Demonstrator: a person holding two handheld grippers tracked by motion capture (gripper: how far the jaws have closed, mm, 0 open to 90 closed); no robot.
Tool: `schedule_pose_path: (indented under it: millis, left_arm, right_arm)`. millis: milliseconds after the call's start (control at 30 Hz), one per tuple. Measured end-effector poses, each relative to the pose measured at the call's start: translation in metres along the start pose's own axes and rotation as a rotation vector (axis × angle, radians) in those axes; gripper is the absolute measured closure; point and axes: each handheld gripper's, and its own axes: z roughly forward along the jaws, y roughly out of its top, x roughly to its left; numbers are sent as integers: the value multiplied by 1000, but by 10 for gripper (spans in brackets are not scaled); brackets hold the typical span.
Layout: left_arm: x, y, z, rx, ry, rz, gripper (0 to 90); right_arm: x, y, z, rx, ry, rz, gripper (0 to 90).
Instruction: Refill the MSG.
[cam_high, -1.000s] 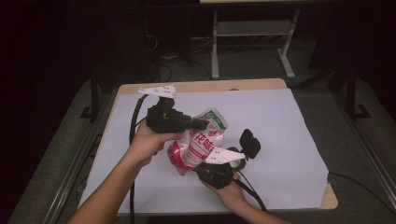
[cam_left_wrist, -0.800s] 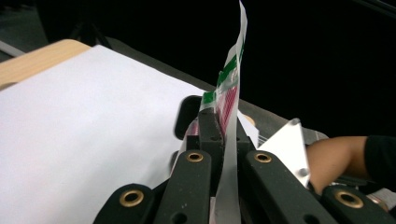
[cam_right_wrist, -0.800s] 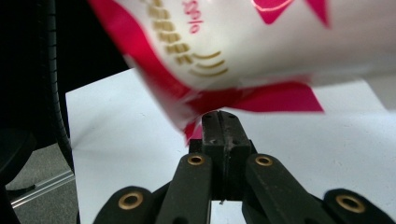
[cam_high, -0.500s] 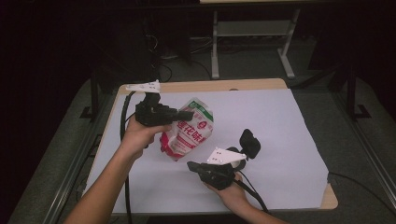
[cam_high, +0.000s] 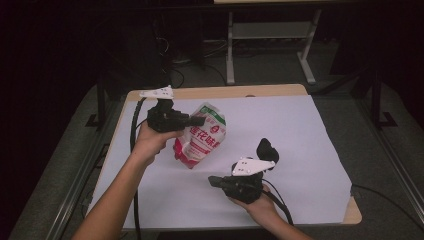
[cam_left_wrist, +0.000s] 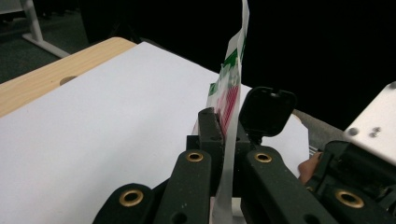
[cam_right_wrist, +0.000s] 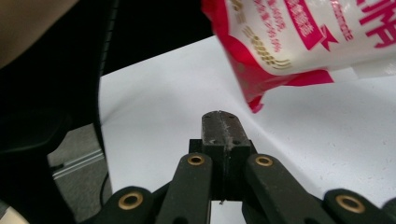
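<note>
A: Left gripper (cam_high: 199, 120) has the packet (cam_high: 201, 137) pinched by its upper edge, jaws clamped tight on the thin plastic. You can see it in the left gripper view, the packet (cam_left_wrist: 232, 88) standing edge-on between the two black pads.

B: And the packet hangs over the white sheet (cam_high: 310, 130) that covers the table (cam_high: 215, 92), tilted, green top toward the gripper, red bottom corner pointing down toward the near left. I can't tell if that corner touches the sheet.

A: Right gripper (cam_high: 212, 180) sits low near the front of the table, pointing left. Jaws pressed together, nothing between them.

B: Agreed. In the right gripper view the closed tips (cam_right_wrist: 221, 122) meet just below the packet's red bottom corner (cam_right_wrist: 254, 100), apart from it.

A: One more thing on the sheet: a small black object (cam_high: 267, 150) just behind the right gripper, near its grey plate.

B: It shows in the left gripper view too (cam_left_wrist: 267, 110), beyond the packet.
</note>
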Motion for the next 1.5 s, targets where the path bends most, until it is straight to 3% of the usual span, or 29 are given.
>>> schedule_pose_path:
  millis: [133, 300, 433, 500, 800, 1100, 1500]
  left_arm:
    - [6, -2, 6, 6, 18, 1, 898]
    - [12, -6, 10, 27, 35, 29, 896]
    - [17, -15, 9, 46, 45, 25, 895]
    - [19, -18, 2, 28, 43, 9, 894]
    - [19, -29, -24, 65, 79, 13, 896]
    - [20, -52, -49, 99, 103, 0, 896]
    - [23, -91, -75, 158, 170, -16, 896]
  right_arm:
    - [-2, 0, -10, 3, 5, -31, 900]
    - [-9, 1, -22, 7, 18, -36, 900]
    - [-13, 2, -27, 13, 24, -47, 900]
    - [-15, 2, -28, 13, 21, -48, 900]
    - [-20, 2, -31, 25, 21, -49, 900]
    - [-25, 2, -34, 37, 12, -49, 900]
    - [-31, -3, -42, 43, -12, -42, 900]
